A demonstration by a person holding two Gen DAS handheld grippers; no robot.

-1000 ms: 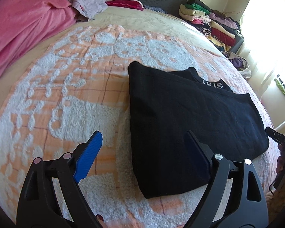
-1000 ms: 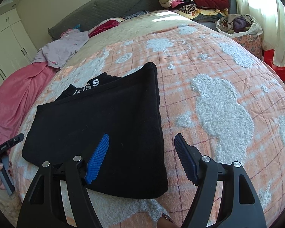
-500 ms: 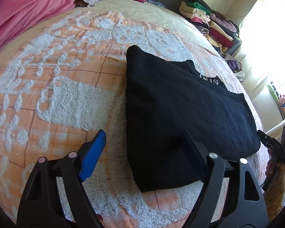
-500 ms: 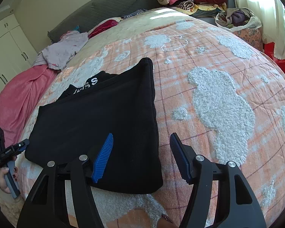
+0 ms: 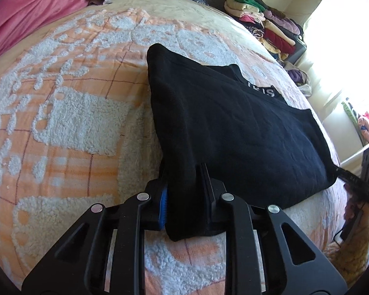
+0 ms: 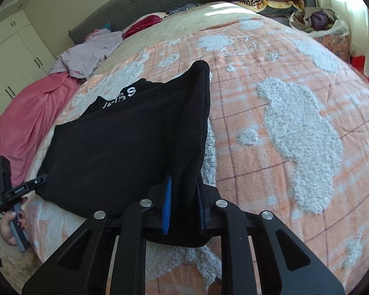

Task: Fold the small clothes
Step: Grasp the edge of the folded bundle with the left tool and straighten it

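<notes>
A black garment (image 5: 233,127) with white lettering at its collar lies folded flat on the orange and white bedspread (image 5: 73,123). My left gripper (image 5: 182,189) is closing on the garment's near left corner, and the fabric is bunched between its pads. In the right wrist view the same black garment (image 6: 125,142) spreads to the left. There my right gripper (image 6: 184,191) is closing on the near right corner, the cloth pinched between the blue pads. Each gripper also shows in the other's view, at the garment's opposite corner.
A pink blanket (image 5: 32,7) and a lilac garment (image 6: 86,54) lie at the bed's far left. Stacked folded clothes (image 5: 265,27) and a bag of clothes (image 6: 317,22) stand beyond the far right edge. White cupboards (image 6: 9,56) line the left wall.
Both grippers went from wide open around the garment's near corners to closed on them. The fabric at each corner has bunched up between the pads.
</notes>
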